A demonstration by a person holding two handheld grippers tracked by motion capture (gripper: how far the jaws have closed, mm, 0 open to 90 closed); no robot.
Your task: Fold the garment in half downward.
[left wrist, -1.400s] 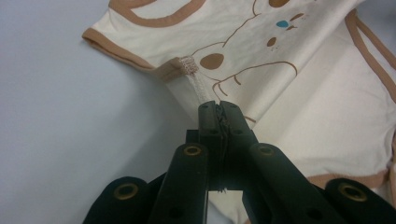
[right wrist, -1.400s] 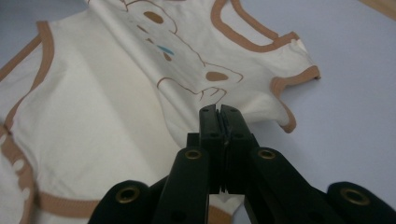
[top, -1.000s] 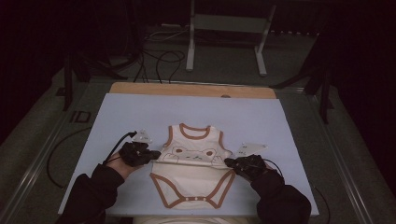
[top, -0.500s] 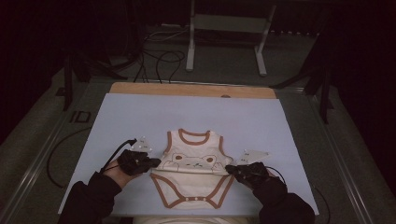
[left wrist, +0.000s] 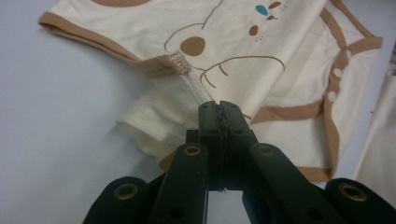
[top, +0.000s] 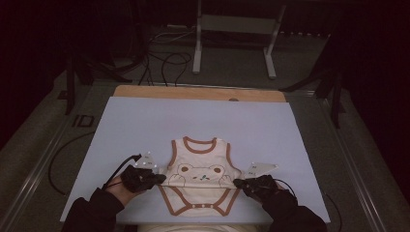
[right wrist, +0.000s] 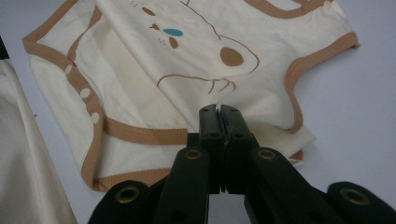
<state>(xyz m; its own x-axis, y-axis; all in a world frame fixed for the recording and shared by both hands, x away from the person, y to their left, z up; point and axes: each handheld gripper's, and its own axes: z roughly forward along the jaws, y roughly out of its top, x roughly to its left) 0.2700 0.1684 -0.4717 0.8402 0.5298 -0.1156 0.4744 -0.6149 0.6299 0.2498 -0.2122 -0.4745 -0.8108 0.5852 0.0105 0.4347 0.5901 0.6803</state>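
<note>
Both your left gripper (left wrist: 219,108) and right gripper (right wrist: 219,111) pinch the cream, brown-trimmed cotton baby bodysuit (top: 200,179); uneven pulling would skew its fold.

We lose the bodysuit (left wrist: 261,56) past the top edge in the left gripper view, neckline cut off. Fabric pinched inside the left gripper (left wrist: 219,108) is hidden between its pads. In the high view, the person's forearms run off the bottom edge.
</note>
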